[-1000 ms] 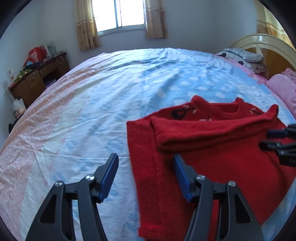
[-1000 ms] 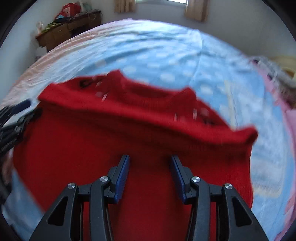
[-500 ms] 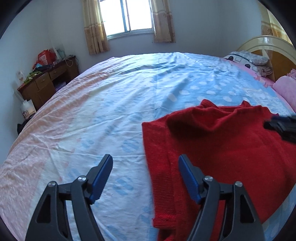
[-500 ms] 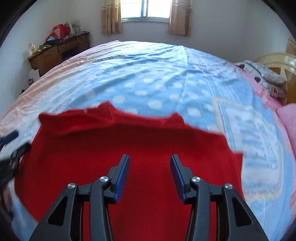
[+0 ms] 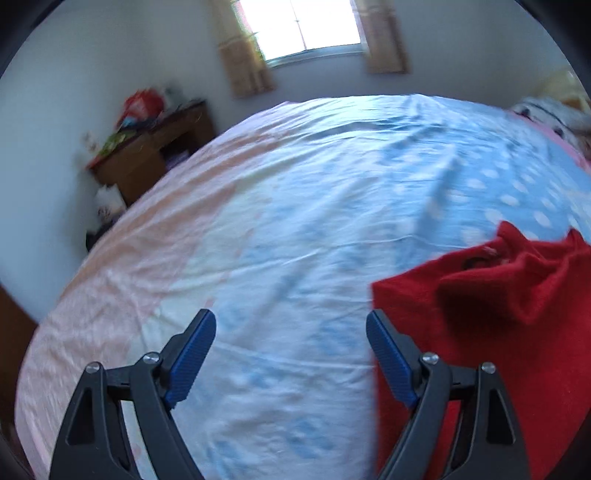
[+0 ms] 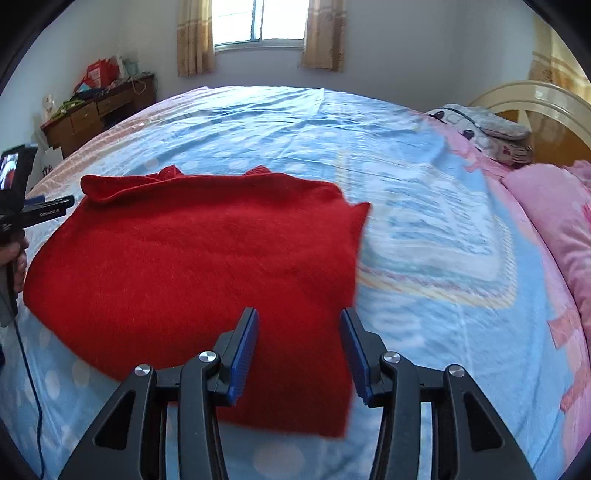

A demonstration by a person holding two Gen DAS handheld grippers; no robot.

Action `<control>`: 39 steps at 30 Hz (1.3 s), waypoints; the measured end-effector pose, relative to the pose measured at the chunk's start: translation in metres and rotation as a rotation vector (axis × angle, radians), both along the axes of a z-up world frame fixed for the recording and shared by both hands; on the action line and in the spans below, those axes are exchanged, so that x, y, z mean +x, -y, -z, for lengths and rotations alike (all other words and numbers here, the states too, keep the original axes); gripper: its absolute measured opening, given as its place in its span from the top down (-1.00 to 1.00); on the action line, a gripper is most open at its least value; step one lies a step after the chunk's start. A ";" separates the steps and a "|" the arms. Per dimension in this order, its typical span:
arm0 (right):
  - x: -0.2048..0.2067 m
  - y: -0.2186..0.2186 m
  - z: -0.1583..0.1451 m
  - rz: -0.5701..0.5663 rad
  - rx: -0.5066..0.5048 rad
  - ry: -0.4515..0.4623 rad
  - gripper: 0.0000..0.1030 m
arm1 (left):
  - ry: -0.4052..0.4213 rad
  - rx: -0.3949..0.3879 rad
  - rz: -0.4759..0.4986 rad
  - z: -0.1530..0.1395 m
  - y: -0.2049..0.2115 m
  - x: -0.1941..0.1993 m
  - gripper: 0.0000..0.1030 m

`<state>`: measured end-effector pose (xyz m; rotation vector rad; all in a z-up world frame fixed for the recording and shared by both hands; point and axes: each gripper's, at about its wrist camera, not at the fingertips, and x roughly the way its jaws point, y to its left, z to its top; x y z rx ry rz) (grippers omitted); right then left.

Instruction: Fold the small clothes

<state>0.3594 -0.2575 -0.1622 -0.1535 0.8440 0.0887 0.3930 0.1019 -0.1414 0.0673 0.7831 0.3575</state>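
Observation:
A small red knit sweater [image 6: 199, 266] lies folded on the blue dotted bedsheet [image 6: 424, 221], its collar toward the window. In the left wrist view the red sweater [image 5: 498, 314] fills the lower right, bunched near its neck. My left gripper [image 5: 291, 325] hovers over bare sheet just left of the sweater's edge; its jaws are opening, with nothing between them. My right gripper [image 6: 299, 325] hangs open above the sweater's near right part, not gripping it. The left gripper [image 6: 40, 212] and the hand holding it show at the left edge of the right wrist view.
A wooden desk [image 6: 96, 114] cluttered with bags stands by the far left wall, under a curtained window [image 6: 260, 22]. Pink pillows [image 6: 554, 206] and a patterned pillow [image 6: 487, 129] lie at the right by the cream headboard [image 6: 532, 99]. A cable [image 6: 33, 387] trails down at the left.
Both grippers have pulled back from the sweater, which now lies folded over with its front pattern hidden. The left gripper's jaws have spread wider and swung left over bare sheet.

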 end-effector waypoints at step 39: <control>-0.033 0.032 0.024 0.024 0.207 -0.080 0.92 | -0.021 -0.187 0.233 0.016 0.048 -0.095 -0.19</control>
